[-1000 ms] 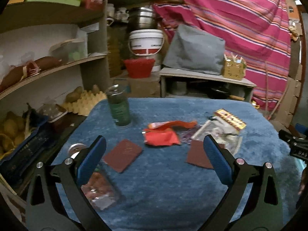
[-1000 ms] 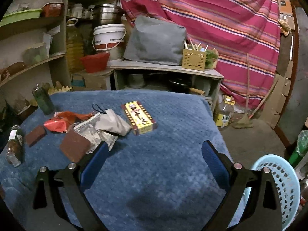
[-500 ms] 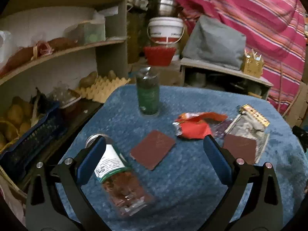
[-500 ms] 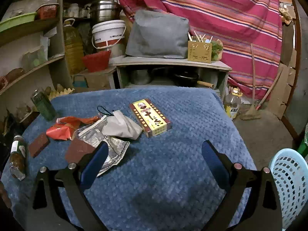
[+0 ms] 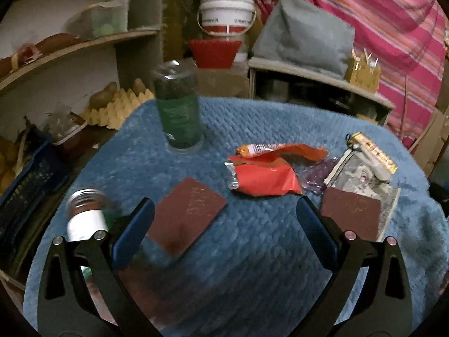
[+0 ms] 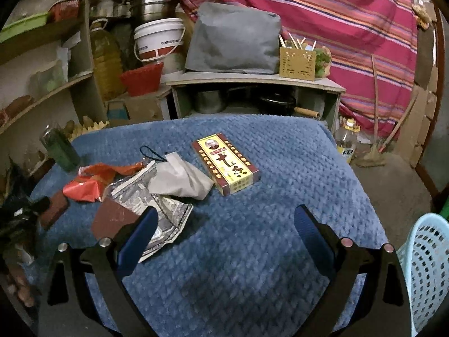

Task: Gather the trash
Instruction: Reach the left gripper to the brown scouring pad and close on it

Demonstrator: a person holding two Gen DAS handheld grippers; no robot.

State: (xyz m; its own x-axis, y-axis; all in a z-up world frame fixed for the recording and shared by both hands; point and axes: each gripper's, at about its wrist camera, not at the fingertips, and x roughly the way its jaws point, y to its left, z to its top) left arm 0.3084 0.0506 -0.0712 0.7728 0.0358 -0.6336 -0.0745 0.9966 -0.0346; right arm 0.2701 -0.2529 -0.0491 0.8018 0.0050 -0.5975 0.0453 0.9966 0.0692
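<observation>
Both grippers hang open and empty above the blue-covered surface (image 6: 252,252). The left gripper (image 5: 224,219) has closed in since half a second ago: the brown sheet (image 5: 187,215) that lay ahead of it now sits just inside its left finger, and the red wrapper (image 5: 263,179) lies straight ahead between the fingers, larger in view. The lying jar (image 5: 87,219), earlier in full view beside the left finger, is now mostly hidden behind it. An upright green jar (image 5: 178,112) stands further ahead to the left.

The right gripper (image 6: 224,224) has barely shifted. The printed box (image 6: 226,164) lies ahead between its fingers, the grey crumpled bag (image 6: 182,179) and newspaper (image 6: 165,210) ahead to the left, by its left finger. A pale blue basket (image 6: 423,266) stands on the floor beside its right finger.
</observation>
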